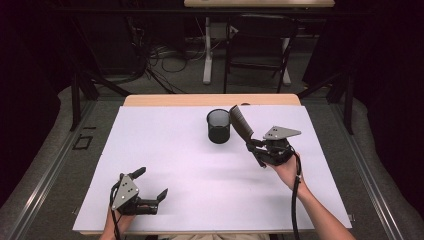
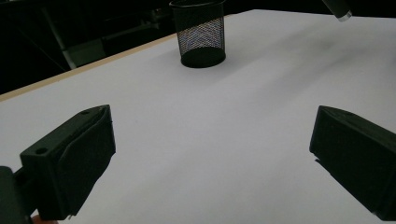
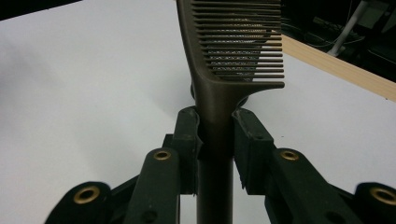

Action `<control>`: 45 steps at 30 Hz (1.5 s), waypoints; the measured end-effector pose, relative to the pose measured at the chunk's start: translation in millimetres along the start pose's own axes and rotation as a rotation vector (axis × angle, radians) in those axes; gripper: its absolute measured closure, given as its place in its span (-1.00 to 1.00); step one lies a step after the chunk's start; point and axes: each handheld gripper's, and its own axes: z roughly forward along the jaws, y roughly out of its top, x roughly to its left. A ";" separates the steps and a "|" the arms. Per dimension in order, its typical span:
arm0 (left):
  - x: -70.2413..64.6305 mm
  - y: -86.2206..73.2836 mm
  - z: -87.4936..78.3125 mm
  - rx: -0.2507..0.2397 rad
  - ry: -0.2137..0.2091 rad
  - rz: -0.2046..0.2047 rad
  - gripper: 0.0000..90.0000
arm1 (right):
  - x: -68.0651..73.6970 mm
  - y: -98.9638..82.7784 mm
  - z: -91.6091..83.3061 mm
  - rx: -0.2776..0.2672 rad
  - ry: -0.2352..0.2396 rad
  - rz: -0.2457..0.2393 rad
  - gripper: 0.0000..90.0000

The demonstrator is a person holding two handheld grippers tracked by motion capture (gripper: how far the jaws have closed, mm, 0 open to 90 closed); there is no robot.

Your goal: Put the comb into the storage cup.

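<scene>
- Two grippers are in use over a white-covered bench [image 1: 165, 165]; one carries the work, the other waits.
- The right gripper [image 1: 256, 145] is clenched on the handle of a dark brown plastic comb [image 1: 241, 122]. The right gripper view shows the jaws pressed to both sides of the handle just below the teeth [image 3: 243, 42], a hold that keeps the toothed end free.
- The comb rises at a tilt ahead of this gripper, its tip beside the rim of a black wire-mesh cup [image 1: 218, 126], apparently lined up for dropping in.
- The cup stands upright on the bench, just beyond the comb.
- The left gripper [image 1: 150, 185] sits released, jaws wide, nothing between them, well back from the cup, presumably kept clear.
</scene>
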 end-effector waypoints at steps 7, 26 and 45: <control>-0.2 0.1 0.7 0.001 0.000 -0.001 -0.99 | -2.3 2.5 1.0 -0.022 -0.009 0.004 0.61; -0.6 0.1 0.2 0.001 0.000 0.001 -0.99 | -0.3 10.8 5.6 -0.057 -0.024 0.000 0.61; -1.3 0.4 0.8 -0.001 0.003 0.001 -0.99 | -1.6 22.0 7.9 -0.082 -0.023 0.003 0.61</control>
